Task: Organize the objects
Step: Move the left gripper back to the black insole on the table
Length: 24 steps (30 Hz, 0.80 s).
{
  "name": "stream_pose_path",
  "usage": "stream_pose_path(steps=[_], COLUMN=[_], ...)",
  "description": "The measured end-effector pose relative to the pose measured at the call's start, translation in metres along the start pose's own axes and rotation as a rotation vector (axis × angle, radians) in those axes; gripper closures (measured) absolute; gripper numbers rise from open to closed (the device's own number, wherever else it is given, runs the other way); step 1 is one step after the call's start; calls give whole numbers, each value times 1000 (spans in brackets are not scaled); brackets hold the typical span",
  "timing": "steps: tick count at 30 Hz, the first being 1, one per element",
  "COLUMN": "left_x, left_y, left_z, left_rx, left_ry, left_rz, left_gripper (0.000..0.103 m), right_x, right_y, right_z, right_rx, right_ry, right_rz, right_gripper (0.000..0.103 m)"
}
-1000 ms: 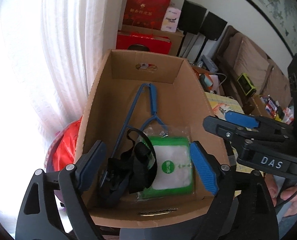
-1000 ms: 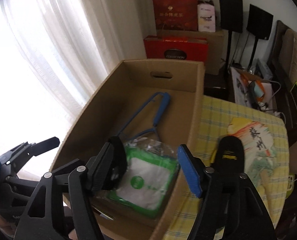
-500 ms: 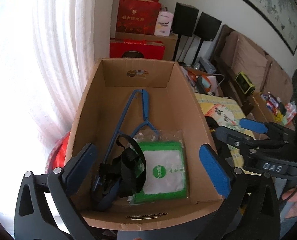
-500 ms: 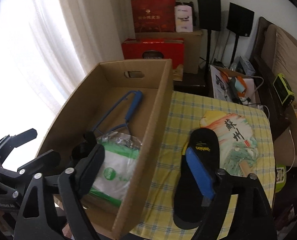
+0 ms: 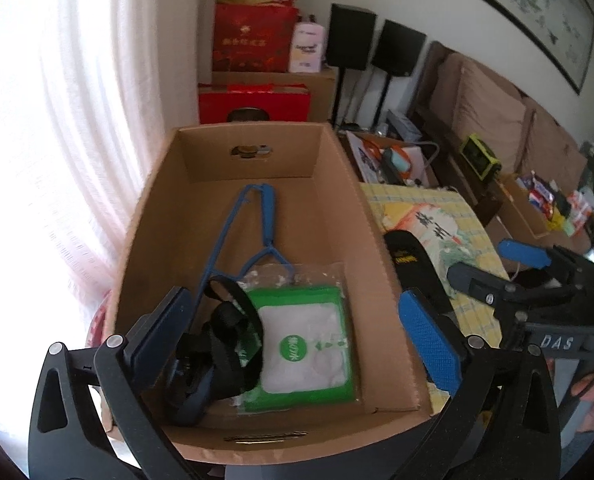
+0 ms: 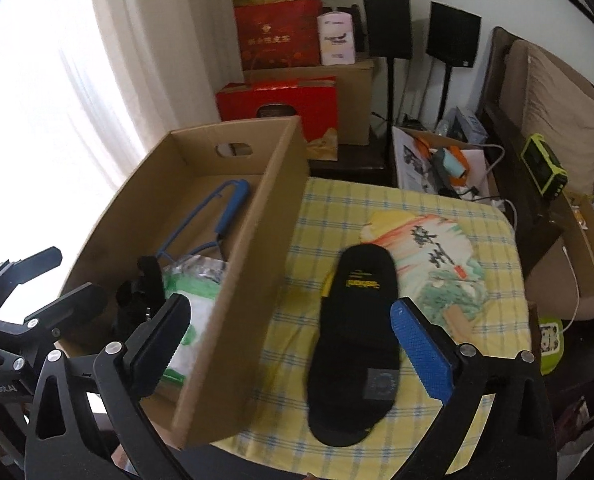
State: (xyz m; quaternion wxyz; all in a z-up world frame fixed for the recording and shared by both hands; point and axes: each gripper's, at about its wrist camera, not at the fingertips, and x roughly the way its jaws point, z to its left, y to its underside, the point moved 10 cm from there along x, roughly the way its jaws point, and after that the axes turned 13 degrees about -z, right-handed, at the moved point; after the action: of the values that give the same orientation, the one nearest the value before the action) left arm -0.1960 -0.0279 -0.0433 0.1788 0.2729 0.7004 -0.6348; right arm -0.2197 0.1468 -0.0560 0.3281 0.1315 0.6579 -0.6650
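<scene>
Left tongs spread wide, empty, over the cardboard box, which holds a blue hanger, black strap and green packet. Right tongs, jaws opening and empty, straddle the box wall and the black insole. Risk: the left finger catches the wall and shoves the box. The insole lies flat on the bench's checked cloth, overlapping a paper fan; thin, floppy, likely to slip.

Cardboard box wall blocks the left; checked cloth lies open.
</scene>
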Motion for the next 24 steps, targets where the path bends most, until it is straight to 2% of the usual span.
stream_pose_path(steps=[4,12,20,24], left_x=[2,9,11,14], left_y=[6,19,23,27], left_z=[-20,-69,-108,-126], left_rx=[24,-37,-31,8], left_ry=[25,192,249,242], left_rz=[17,56,63,63], left_gripper=[0,0,0,0], right_x=[-9,-18,-26,-28], right_y=[1,15,33,43], right_z=[-21,-74,-111,-125], right_rx=[27,110,173,202], right_ry=[9,48,65,69], right_rz=[-19,-18,-15,-10], right_gripper=[2,2,3,3])
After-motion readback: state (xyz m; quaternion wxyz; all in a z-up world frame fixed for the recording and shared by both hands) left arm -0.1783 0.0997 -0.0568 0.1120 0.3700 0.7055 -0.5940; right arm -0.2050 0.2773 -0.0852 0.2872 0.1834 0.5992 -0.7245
